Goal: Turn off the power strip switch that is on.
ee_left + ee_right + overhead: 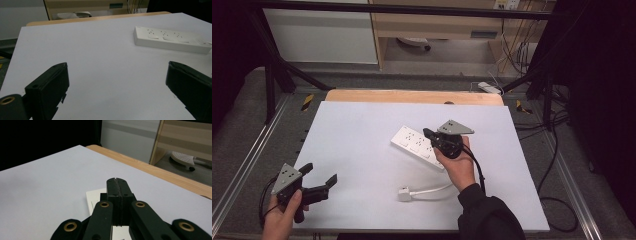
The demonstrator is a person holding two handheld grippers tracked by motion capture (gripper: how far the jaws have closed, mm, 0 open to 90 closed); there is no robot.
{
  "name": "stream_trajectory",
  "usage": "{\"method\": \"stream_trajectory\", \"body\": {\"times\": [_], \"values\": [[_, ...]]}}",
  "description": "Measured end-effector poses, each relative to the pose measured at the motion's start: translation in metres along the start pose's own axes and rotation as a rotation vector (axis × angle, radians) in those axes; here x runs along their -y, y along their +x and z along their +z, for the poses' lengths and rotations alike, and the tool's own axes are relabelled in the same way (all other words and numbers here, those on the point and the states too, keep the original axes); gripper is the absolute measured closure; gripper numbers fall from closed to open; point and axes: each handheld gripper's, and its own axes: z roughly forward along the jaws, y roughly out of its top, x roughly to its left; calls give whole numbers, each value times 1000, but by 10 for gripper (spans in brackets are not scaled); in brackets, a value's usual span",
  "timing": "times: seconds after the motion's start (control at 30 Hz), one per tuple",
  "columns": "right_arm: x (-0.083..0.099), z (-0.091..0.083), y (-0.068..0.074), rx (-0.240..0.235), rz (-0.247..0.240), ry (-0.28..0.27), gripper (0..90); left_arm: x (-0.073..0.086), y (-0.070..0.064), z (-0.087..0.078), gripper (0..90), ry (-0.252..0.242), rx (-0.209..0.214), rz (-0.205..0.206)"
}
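A white power strip (417,144) lies near the middle of the white table (362,135), angled from upper left to lower right; it also lies at the upper right of the left gripper view as power strip (170,40). Its white cable and plug (406,193) rest near the front edge. My right gripper (428,133) hovers over the strip's right part, jaws pressed together with nothing between them, right gripper (116,181) above the strip's corner (93,200). My left gripper (319,173) is at the front left, open and empty, left gripper (117,75) over bare table.
A wooden strip (412,96) borders the table's far edge. Beyond it are a shelf unit (437,25), a white panel (322,35) and loose cables (512,55). Metal frame rails (242,160) run along both sides.
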Motion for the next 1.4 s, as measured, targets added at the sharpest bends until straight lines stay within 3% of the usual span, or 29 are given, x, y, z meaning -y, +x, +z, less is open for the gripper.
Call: {"method": "stream_trajectory", "body": {"times": [1.4], "values": [[13,41,11,-48,-22,131,900,0,0,0,47,1,7,6]]}}
